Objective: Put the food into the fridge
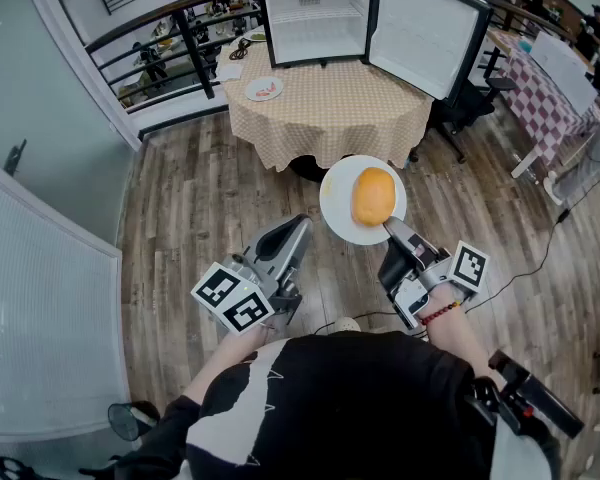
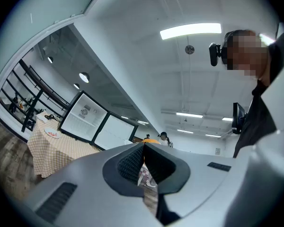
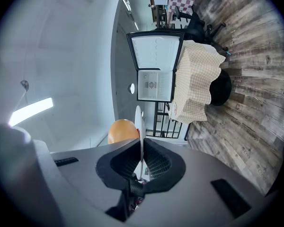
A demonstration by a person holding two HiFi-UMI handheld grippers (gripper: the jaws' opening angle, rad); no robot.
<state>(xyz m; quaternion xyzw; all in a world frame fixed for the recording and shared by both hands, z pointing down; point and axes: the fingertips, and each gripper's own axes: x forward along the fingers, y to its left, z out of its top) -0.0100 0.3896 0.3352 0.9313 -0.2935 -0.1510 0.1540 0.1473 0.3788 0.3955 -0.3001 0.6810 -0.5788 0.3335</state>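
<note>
right gripper (image 1: 388, 226) fingers pinching the 6 o'clock rim of the white plate (image 1: 338, 208); plate held roughly level in the air above the wood floor (image 1: 200, 198), short of the counter (image 1: 330, 118); orange bun (image 1: 373, 196) sits on it, right of centre; left gripper (image 1: 298, 226) at the plate's 8 o'clock, apart from it, fingers pressed together, empty; fridge (image 1: 313, 13) at 12 o'clock on the checked-cloth counter, door (image 1: 425, 33) swung open toward 3 o'clock; small plate (image 1: 264, 89) at the counter's 10 o'clock edge
</note>
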